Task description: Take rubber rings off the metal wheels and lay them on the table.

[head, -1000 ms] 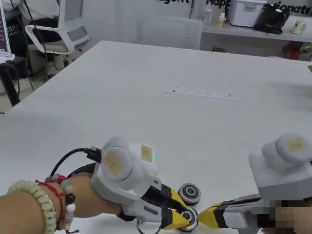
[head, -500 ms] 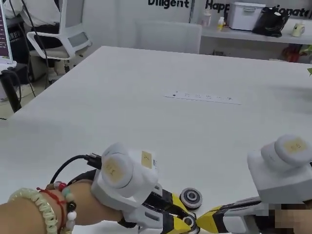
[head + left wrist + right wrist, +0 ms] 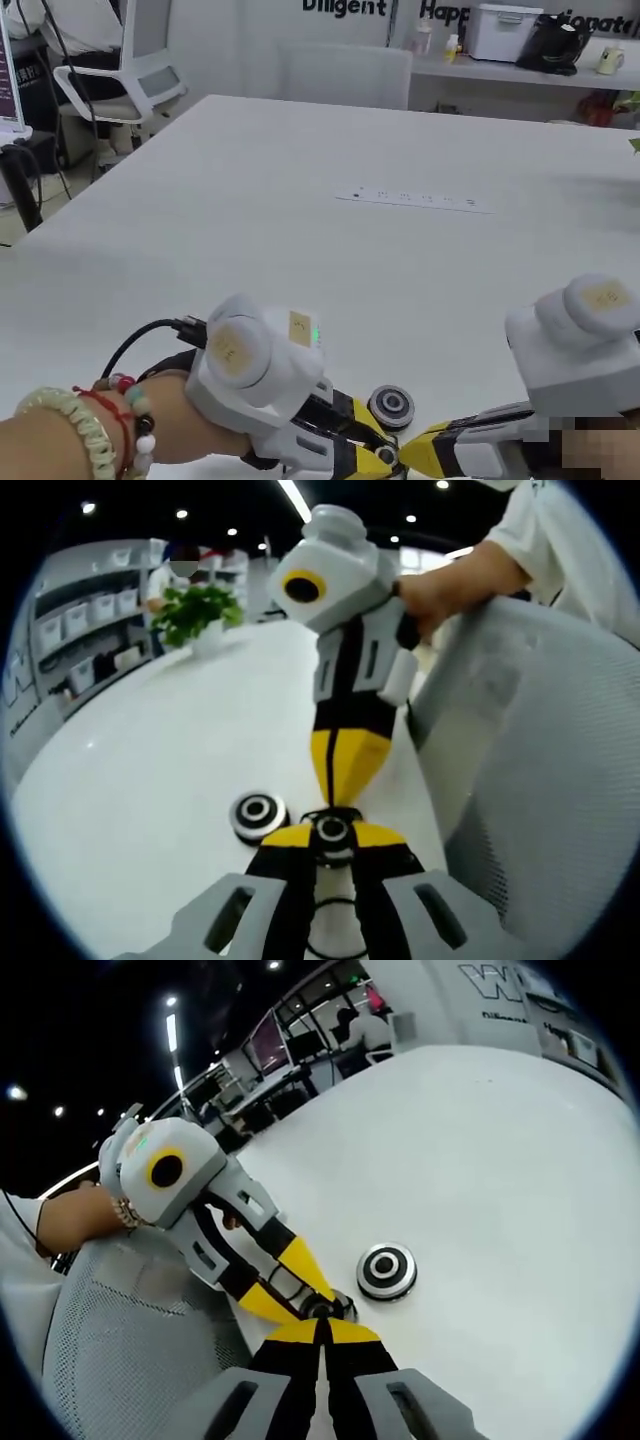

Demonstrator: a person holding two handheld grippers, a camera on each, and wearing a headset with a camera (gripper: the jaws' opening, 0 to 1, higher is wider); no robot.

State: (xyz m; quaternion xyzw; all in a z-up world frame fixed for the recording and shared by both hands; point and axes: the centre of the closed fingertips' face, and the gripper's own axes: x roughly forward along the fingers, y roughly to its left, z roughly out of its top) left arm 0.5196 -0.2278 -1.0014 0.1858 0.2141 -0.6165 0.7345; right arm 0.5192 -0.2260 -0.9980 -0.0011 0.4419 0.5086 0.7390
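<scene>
Head view: left tongs [image 3: 378, 458] and right tongs [image 3: 418, 458] meet tip to tip low on the bench [image 3: 300, 220]; a loose wheel [image 3: 391, 407] sits just beside, black ring on. Left gripper view: left tongs pinch a small wheel [image 3: 332, 831]; thin black loop [image 3: 335, 904] beneath, maybe a ring already off. Right gripper view: right tongs pressed together at that wheel's rim. We judge most work left.

We are looking across a large white table [image 3: 250, 180], where a flat white power strip [image 3: 413, 199] is lying mid-surface. Beyond its far edge a grey mesh office chair [image 3: 130, 60] and a pale frosted chair [image 3: 345, 68] are standing. Small round ceiling spotlights [image 3: 185, 513] are shining above a leafy green potted plant [image 3: 198, 610].
</scene>
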